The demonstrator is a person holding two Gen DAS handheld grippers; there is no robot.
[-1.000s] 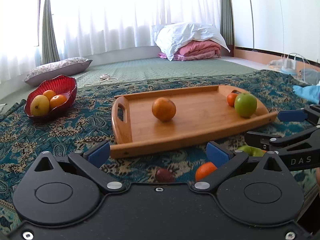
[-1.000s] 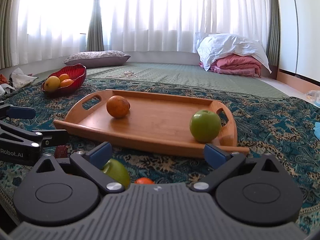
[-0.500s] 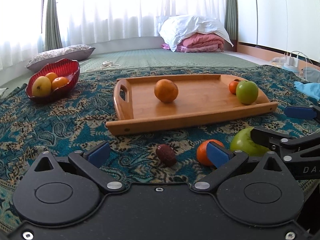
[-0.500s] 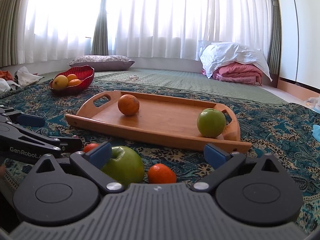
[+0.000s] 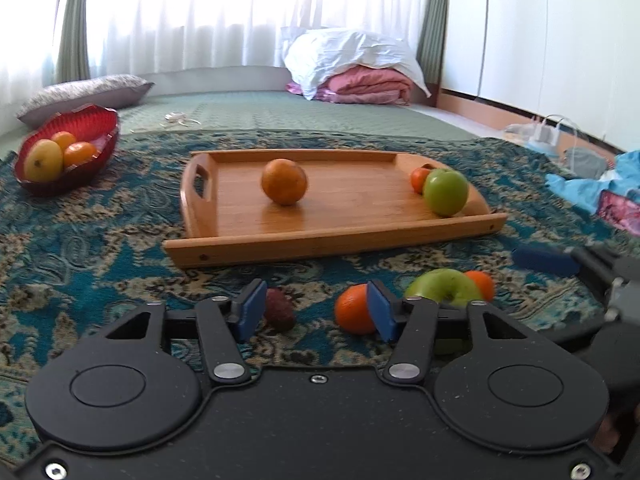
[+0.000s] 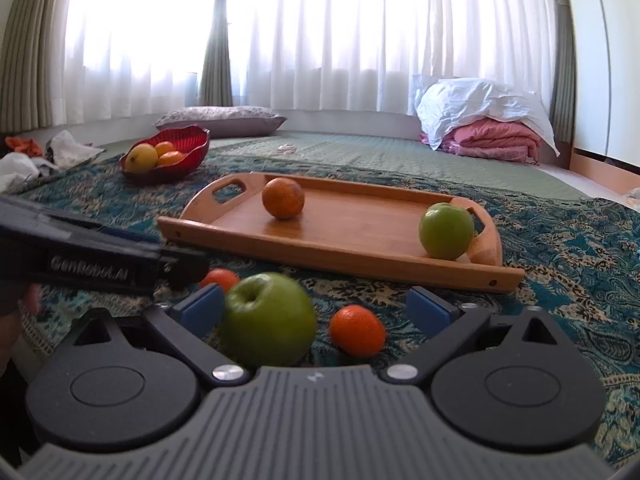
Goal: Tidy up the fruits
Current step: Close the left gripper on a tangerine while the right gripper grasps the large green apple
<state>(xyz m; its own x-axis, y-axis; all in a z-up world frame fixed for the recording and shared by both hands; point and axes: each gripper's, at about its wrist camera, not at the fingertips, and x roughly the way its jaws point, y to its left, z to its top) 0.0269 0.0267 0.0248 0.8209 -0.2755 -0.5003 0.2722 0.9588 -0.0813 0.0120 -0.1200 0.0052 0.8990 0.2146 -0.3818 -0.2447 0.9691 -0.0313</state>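
Green apple (image 6: 269, 322) lower centre, on rug, now between right gripper (image 6: 314, 306) spread fingers, ungripped | left gripper (image 5: 316, 312) lower centre, narrowed, released, empty, flanked by dark fruit (image 5: 279, 315), tangerine (image 5: 354, 315) | wooden tray (image 5: 320, 242) mid-frame; pickups imminent

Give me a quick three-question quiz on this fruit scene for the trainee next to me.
1. True or false: the right gripper is shut on the green apple on the cloth.
2. How many fruits sit on the wooden tray in the left wrist view?
3. Multiple choice: the red bowl holds A) yellow and orange fruit, B) green apples, C) nothing.

Key:
1. False; its jaws stand wide, with the apple between them.
2. Three: a large orange, a green apple, a small orange fruit behind it.
3. A.
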